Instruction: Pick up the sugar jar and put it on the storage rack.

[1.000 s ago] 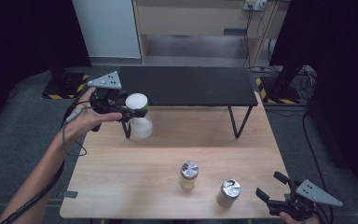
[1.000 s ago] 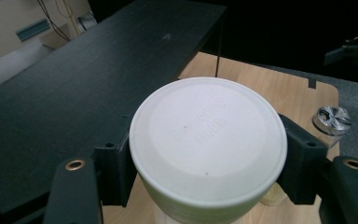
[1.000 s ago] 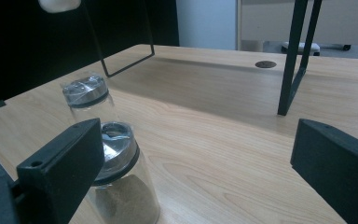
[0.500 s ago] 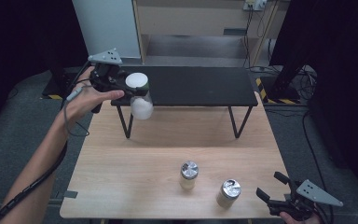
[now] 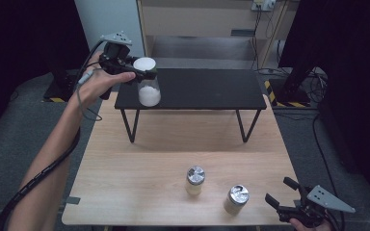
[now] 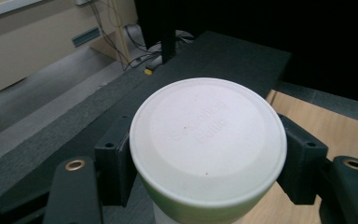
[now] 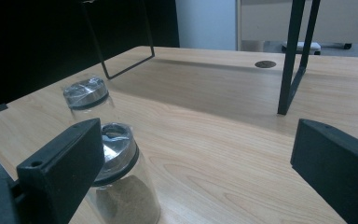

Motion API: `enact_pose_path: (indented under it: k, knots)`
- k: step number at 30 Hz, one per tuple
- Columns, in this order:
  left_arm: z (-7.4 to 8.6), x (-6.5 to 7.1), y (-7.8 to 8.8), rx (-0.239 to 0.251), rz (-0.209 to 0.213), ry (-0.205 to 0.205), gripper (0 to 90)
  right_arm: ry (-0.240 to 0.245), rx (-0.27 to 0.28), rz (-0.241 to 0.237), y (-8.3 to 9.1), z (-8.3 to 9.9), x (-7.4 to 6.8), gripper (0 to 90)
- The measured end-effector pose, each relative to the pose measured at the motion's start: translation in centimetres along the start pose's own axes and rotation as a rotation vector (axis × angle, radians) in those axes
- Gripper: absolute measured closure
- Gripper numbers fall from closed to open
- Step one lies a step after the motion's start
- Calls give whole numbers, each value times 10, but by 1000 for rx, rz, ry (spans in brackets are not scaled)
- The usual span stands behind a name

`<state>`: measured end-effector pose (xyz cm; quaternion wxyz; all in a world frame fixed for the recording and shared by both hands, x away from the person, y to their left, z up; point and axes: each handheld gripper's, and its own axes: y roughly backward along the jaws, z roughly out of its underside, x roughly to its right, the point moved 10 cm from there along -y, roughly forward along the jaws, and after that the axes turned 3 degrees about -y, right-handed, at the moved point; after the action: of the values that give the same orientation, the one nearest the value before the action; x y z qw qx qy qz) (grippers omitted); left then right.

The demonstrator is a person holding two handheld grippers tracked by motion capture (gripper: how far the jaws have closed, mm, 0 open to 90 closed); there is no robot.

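While seen from above over the black shelf (image 5: 197, 89), left claw (image 6: 205, 158) pinching white-lidded jar (image 6: 208, 140).

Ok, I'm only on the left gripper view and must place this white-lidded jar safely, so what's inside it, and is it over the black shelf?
Observer: The white-lidded jar holds white powder in its lower part, seen in the high view. It hangs at the left end of the black shelf; whether it touches the top, I can't tell.
Operator: Anything else on the wooden table?
Observer: Two metal-lidded jars stand near its front edge.
Operator: Where's the other gripper?
Observer: The right gripper sits at the front right corner, jaws open, beside the nearer jar, touching nothing.
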<state>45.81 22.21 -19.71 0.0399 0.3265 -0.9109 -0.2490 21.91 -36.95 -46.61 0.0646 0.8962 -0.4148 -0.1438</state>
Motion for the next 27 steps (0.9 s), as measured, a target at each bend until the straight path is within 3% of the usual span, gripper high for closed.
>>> enact_pose_path:
  k: [15,27]
  knots:
    - [-3,-26,-21,-14,-161,103,318,-6,7,-2,1,1,1,33]
    - [6,-35,-26,-35,-202,125,318,-9,8,-2,1,1,2,33]
